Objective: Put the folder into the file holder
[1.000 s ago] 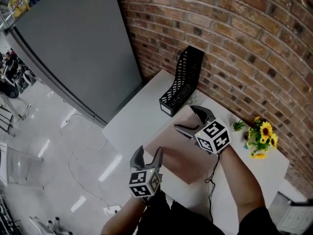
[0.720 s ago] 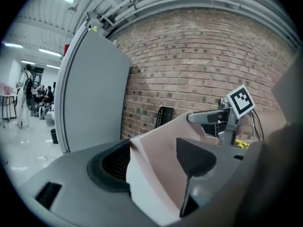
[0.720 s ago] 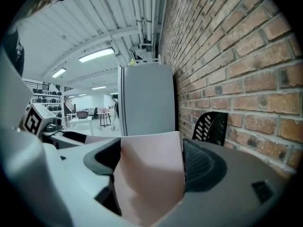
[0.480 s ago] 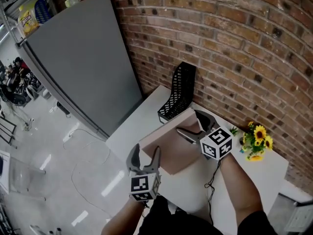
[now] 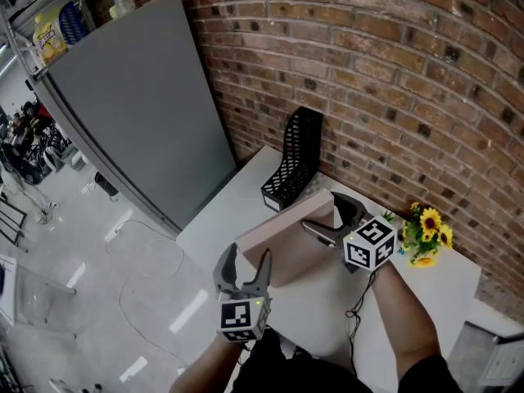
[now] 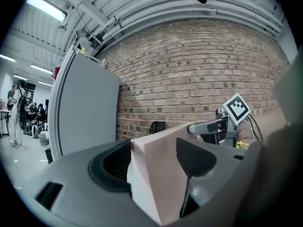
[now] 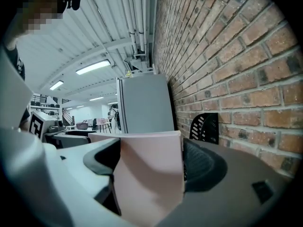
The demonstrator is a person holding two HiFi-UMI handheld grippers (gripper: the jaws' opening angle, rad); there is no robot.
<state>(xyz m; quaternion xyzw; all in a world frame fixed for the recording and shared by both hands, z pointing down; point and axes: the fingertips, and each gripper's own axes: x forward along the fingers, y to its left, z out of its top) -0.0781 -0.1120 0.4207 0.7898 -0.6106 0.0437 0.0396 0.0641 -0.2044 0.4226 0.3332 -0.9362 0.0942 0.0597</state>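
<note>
A thick pinkish-beige folder (image 5: 291,240) is held above the white table (image 5: 233,195), tilted with its far edge raised. My left gripper (image 5: 244,260) is shut on its near left corner, and the folder (image 6: 156,174) fills the gap between that gripper's jaws. My right gripper (image 5: 332,215) is shut on the folder's far right edge (image 7: 147,174). The black mesh file holder (image 5: 295,158) stands upright at the table's far end against the brick wall, just beyond the folder. It also shows small in both gripper views, file holder (image 6: 157,126) and file holder (image 7: 206,126).
A tall grey cabinet (image 5: 131,97) stands left of the table by the brick wall (image 5: 393,72). A small bunch of yellow flowers (image 5: 427,229) sits at the table's right by the wall. A cable trails from the right gripper over the table.
The folder has come up off the table and tilted steeper. The right gripper rose and shifted right with it; the left gripper stayed at the near corner.
</note>
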